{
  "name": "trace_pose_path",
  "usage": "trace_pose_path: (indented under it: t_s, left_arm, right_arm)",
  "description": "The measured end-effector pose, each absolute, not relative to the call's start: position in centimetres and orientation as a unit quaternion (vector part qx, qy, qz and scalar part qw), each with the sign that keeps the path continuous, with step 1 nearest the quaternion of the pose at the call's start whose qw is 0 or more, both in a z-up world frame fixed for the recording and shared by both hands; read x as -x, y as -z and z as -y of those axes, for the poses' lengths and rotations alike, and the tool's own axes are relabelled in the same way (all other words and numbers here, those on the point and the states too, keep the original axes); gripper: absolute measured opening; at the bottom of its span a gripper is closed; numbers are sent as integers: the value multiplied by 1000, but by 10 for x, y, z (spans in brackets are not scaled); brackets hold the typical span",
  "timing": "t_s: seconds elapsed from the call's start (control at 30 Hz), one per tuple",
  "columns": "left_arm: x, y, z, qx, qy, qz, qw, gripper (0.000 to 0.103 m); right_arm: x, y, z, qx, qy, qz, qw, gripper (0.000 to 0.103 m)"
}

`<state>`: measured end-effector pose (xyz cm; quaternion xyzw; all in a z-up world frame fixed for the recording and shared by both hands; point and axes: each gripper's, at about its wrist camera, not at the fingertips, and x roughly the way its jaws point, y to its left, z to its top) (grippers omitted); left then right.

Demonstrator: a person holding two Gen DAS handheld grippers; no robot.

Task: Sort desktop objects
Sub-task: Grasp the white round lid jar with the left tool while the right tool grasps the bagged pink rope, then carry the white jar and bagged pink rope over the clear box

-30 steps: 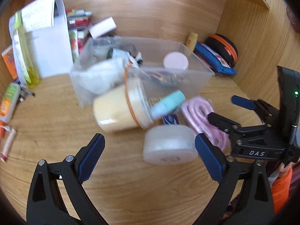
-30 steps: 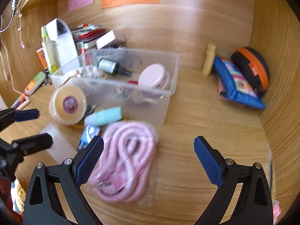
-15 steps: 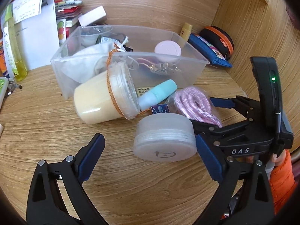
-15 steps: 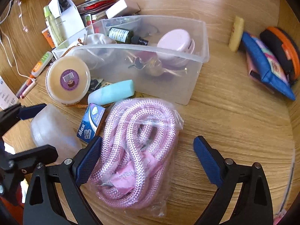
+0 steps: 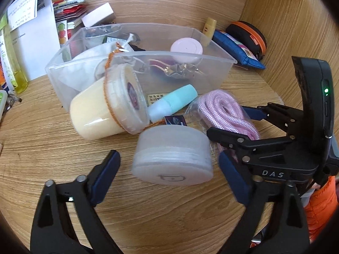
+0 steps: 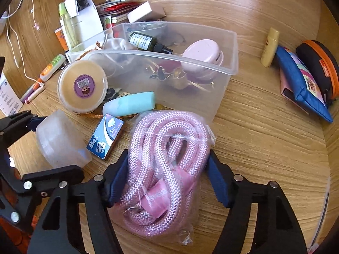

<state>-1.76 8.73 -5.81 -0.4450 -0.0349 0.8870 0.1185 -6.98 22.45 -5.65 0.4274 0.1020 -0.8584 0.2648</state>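
Note:
A bagged pink rope (image 6: 167, 156) lies on the wooden desk in front of a clear plastic bin (image 6: 224, 84). My right gripper (image 6: 167, 180) straddles the rope, both pads against its sides. It also shows in the left wrist view (image 5: 224, 110). A frosted round container (image 5: 172, 155) lies on its side between the fingers of my open left gripper (image 5: 169, 173), not touching either pad. It shows in the right wrist view (image 6: 59, 139) too. A cream tub (image 5: 106, 108), a teal bottle (image 5: 172, 102) and a small blue box (image 6: 105, 135) lie by the bin.
The bin holds a pink compact (image 6: 203, 57), a dark bottle (image 6: 146, 41), a cloth pouch (image 6: 116, 43) and hair clips. A blue pouch (image 6: 303, 84), an orange-rimmed case (image 6: 320, 63) and a yellow tube (image 6: 270, 46) lie right. Papers, bottles and pens crowd the left back.
Both grippers have moved forward and down. The right gripper's fingers have closed in around the pink rope. The left gripper has narrowed around the frosted container.

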Motion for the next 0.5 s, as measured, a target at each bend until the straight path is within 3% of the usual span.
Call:
trace_pose_path:
  t_s: [0.07, 0.5]
  left_arm:
    - [20, 61, -89, 455, -882, 31, 120, 65]
    - [1, 37, -74, 409, -906, 43, 104, 65]
  right_arm:
    - [68, 56, -231, -428, 860, -88, 263, 63]
    - [54, 22, -267, -382, 889, -5, 254, 60]
